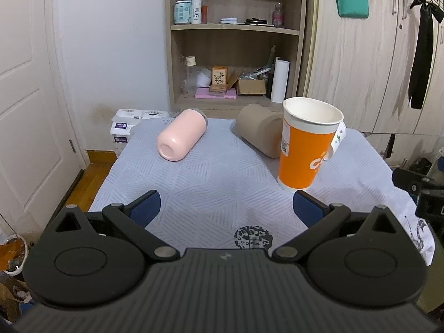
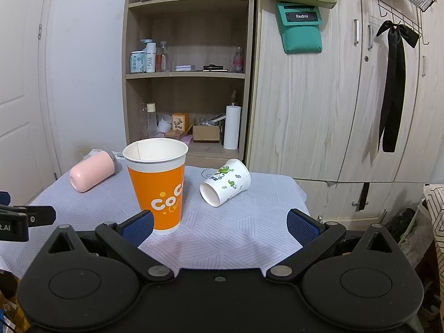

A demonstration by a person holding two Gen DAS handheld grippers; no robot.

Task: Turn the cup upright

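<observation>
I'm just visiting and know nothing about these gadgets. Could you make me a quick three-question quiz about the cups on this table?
1. True or false: the orange cup stands upright with its mouth facing up.
2. Multiple choice: the white cup with green leaves is A) upright, B) lying on its side, C) stacked inside the orange cup.
3. Short answer: is the right hand-held gripper holding anything?

Key
1. True.
2. B. It lies on the cloth with its mouth turned toward the camera.
3. No. Its jaws are spread wide with nothing between them, as are those of the left hand-held gripper.
</observation>
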